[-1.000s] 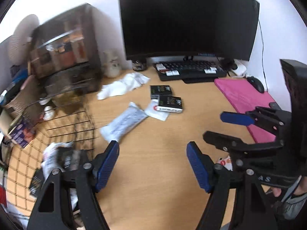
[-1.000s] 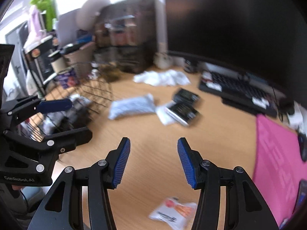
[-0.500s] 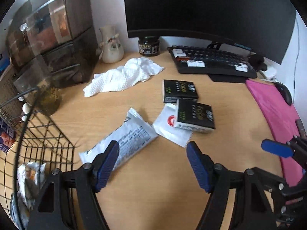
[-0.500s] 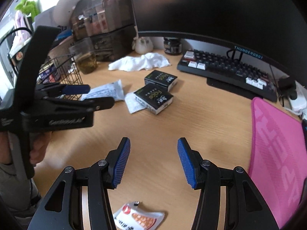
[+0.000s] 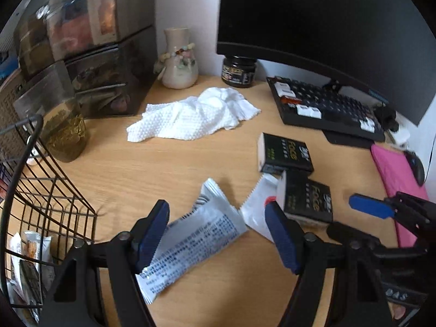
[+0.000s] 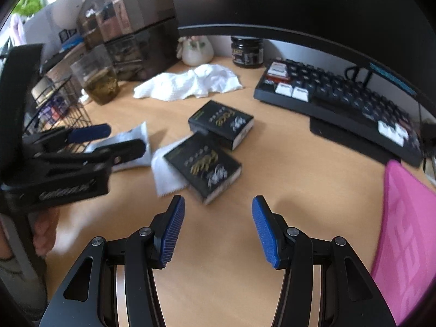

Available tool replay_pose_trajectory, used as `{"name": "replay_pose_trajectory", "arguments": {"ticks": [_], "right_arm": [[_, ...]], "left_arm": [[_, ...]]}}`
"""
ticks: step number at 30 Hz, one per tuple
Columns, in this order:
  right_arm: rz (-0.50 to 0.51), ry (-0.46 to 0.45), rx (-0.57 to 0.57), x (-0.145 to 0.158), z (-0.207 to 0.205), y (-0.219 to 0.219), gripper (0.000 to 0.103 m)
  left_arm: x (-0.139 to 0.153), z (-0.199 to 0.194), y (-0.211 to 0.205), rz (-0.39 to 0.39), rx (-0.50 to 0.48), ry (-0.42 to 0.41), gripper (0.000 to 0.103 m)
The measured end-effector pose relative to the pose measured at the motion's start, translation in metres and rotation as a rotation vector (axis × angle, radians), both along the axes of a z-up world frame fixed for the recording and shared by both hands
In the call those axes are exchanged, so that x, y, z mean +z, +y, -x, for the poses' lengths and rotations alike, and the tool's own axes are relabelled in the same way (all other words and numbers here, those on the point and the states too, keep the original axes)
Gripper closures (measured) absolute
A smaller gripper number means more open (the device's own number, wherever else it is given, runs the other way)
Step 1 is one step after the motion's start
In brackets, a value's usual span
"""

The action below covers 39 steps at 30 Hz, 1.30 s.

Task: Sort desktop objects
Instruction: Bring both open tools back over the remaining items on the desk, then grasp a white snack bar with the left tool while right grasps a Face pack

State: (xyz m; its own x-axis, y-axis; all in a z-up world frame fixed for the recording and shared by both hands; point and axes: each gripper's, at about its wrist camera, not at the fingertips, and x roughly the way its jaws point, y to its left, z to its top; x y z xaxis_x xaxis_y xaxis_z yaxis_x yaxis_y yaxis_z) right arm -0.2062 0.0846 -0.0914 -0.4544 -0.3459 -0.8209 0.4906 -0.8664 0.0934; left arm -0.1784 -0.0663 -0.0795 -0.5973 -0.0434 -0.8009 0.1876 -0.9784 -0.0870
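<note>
- I see the silver snack packet (image 5: 190, 242) lying flat on the desk (image 5: 163, 174), its near end between the spread fingers of my left hand-held gripper (image 5: 216, 234); I cannot tell whether the pads touch it.
- Just right of the packet lies a white sachet (image 5: 256, 212), partly under the nearer black box (image 5: 308, 200); the second black box (image 5: 284, 155) sits just behind it, the two touching or nearly so.
- My left hand-held gripper stands wide, holding nothing.
- My right hand-held gripper (image 6: 218, 227) is also wide and empty, hovering over bare desk just short of the nearer black box (image 6: 203, 167).
- A wire basket (image 5: 49, 199) stands at the left edge of the desk with wrapped snacks (image 5: 30, 248) inside it.
- Behind the boxes a crumpled white cloth (image 5: 196, 117) lies spread, well apart from the packet.
- Further back I see a glass of tea (image 5: 65, 133), a cream vase (image 5: 178, 60), a dark jar (image 5: 239, 72), a keyboard (image 5: 324, 106) under the monitor (image 5: 313, 19), and a pink mat (image 5: 395, 174) to the right.
</note>
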Motion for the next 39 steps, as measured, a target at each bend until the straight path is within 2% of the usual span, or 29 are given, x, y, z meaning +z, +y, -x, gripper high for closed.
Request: {"name": "replay_pose_trajectory", "arguments": {"ticks": [4,7,11,17,19,23,26,27,28,30,33,35,37,38,39], "right_arm": [[0.027,0.007,0.007,0.003,0.021,-0.012,0.051],[0.021,-0.004,0.026,-0.006,0.034,-0.025,0.051],[0.036,-0.020,0.042,-0.009,0.034,-0.026,0.051],[0.026,-0.054,0.074,-0.011,0.010,-0.014,0.051],[0.018,-0.055,0.072,-0.012,0.000,-0.007,0.051],[0.002,-0.044,0.067,-0.011,-0.024,0.005,0.051],[-0.015,-0.005,0.055,-0.007,-0.035,0.010,0.051],[-0.028,0.016,0.053,-0.006,-0.038,0.010,0.047],[-0.041,0.031,0.055,-0.006,-0.040,0.010,0.037],[-0.045,0.048,0.070,-0.006,-0.043,0.007,0.028],[-0.068,0.046,0.081,-0.013,-0.040,0.001,0.027],[-0.091,0.041,0.072,-0.019,-0.036,-0.003,0.027],[-0.100,0.046,0.067,-0.022,-0.035,-0.005,0.027],[-0.100,0.045,0.066,-0.022,-0.034,-0.006,0.027],[-0.101,0.041,0.066,-0.022,-0.034,-0.006,0.028]], "left_arm": [[-0.011,0.007,-0.006,-0.006,0.010,-0.038,0.027],[-0.022,0.010,-0.007,-0.031,-0.008,-0.085,0.027],[-0.025,0.004,-0.003,-0.020,-0.023,-0.078,0.025],[-0.023,-0.015,0.010,0.001,-0.083,-0.091,0.023],[-0.021,-0.024,0.011,-0.013,-0.099,-0.094,0.023],[-0.021,-0.036,0.018,0.009,-0.135,-0.106,0.023],[-0.022,-0.041,0.017,0.030,-0.114,-0.100,0.023],[-0.021,-0.043,0.016,0.026,-0.111,-0.099,0.024],[-0.021,-0.045,0.016,0.021,-0.113,-0.099,0.024],[-0.021,-0.047,0.016,0.031,-0.123,-0.098,0.023],[-0.023,-0.047,0.013,0.059,-0.103,-0.092,0.023],[-0.022,-0.046,0.012,0.063,-0.102,-0.093,0.025],[-0.021,-0.046,0.011,0.066,-0.107,-0.091,0.033],[-0.020,-0.047,0.010,0.066,-0.107,-0.092,0.038],[-0.018,-0.048,0.010,0.065,-0.108,-0.091,0.051]]}}
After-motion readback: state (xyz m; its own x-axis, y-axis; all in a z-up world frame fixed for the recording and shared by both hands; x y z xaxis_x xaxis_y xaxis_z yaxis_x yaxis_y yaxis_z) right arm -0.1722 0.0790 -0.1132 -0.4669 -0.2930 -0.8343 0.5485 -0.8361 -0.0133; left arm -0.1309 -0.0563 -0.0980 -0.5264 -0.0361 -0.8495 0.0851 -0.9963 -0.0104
